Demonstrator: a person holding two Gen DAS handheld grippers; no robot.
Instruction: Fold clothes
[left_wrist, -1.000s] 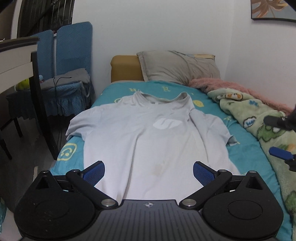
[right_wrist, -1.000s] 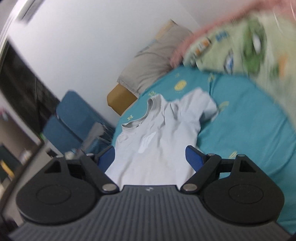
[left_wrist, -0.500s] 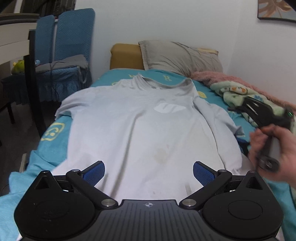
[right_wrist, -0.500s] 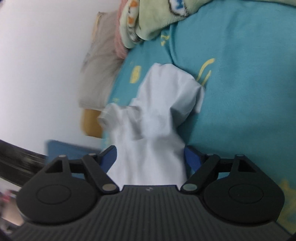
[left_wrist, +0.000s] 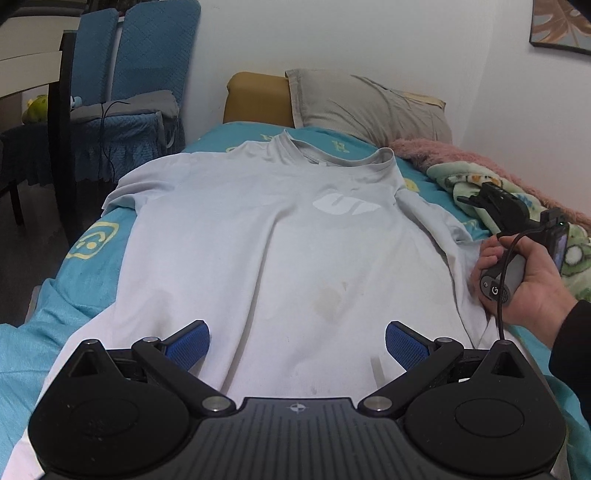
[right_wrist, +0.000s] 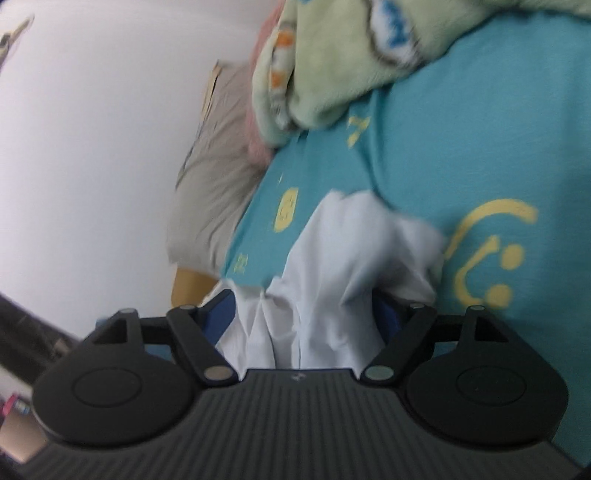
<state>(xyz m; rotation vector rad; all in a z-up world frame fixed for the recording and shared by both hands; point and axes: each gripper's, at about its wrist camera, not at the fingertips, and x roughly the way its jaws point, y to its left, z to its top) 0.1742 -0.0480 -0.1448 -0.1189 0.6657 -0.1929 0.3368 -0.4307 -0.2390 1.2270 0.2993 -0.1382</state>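
From the left wrist camera, a pale grey T-shirt (left_wrist: 266, 236) lies spread face-up on the bed (left_wrist: 74, 291), collar toward the grey pillow (left_wrist: 365, 107) at the head and hem running under the camera. The left gripper (left_wrist: 297, 341) hangs low over the hem with its blue fingers (left_wrist: 186, 341) spread wide; cloth lies below the gap, but neither pad presses on it. At the right edge of this view a hand (left_wrist: 532, 280) holds the right gripper's handle beside the shirt's right sleeve (left_wrist: 439, 225), with a green cartoon blanket (left_wrist: 480, 184) just beyond. From the right wrist camera, which is rolled and blurred, the right gripper (right_wrist: 306, 314) has bunched white sleeve cloth between its fingers (right_wrist: 221, 314); they stand wide and are opening at this moment, and I cannot make out either pad pressing on the fabric. The teal smiley-print sheet (right_wrist: 480, 147) fills the rest of that view. I judge this to be the start of the first fold: both tools are settling onto the right side and hem, and nothing is folded yet. The next move calls for closing on the sleeve and hem edge, catching both layers, then carrying that side across toward the shirt's middle without dragging the body askew.
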